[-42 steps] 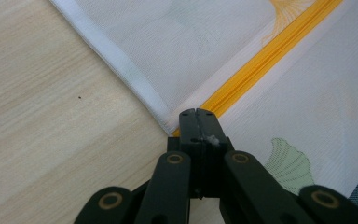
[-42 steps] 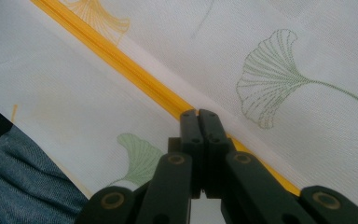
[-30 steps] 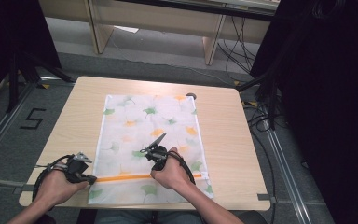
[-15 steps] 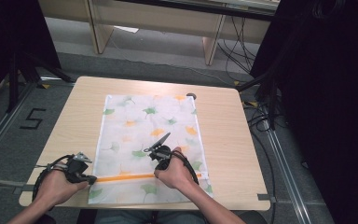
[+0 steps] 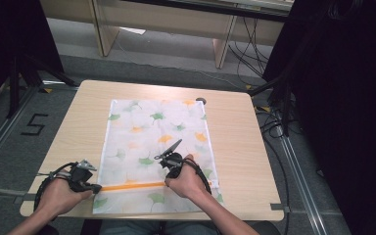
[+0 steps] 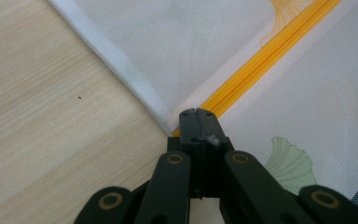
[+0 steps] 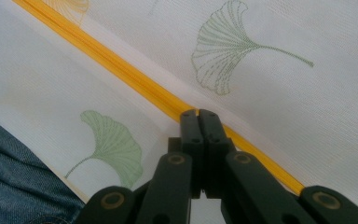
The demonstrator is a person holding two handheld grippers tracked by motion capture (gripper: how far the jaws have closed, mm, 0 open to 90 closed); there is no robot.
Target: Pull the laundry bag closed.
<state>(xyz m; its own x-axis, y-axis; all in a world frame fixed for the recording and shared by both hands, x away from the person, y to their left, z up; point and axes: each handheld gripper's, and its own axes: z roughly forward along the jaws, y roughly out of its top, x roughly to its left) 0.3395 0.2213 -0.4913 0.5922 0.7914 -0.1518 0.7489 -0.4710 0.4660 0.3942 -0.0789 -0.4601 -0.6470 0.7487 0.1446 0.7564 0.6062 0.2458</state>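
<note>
Now both pairs of jaws are fully closed: the left gripper (image 6: 196, 113) pinches the orange zipper (image 6: 265, 56) at the bag's (image 5: 142, 132) edge on the table (image 5: 235, 142), while the right gripper (image 7: 198, 113) grips it farther along.

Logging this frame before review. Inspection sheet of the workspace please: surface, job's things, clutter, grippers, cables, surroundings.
Surface: wooden table, bare around the bag.
Job's things: white mesh bag with leaf print lying flat; orange zipper runs across its near end.
Clutter: nothing seen.
Grippers: left gripper shut at the zipper's end by the bag's edge; right gripper shut on the zipper line.
Cables: one trails from each gripper; more on the floor at right.
Surroundings: grey floor, wooden furniture behind, dark stands.
</note>
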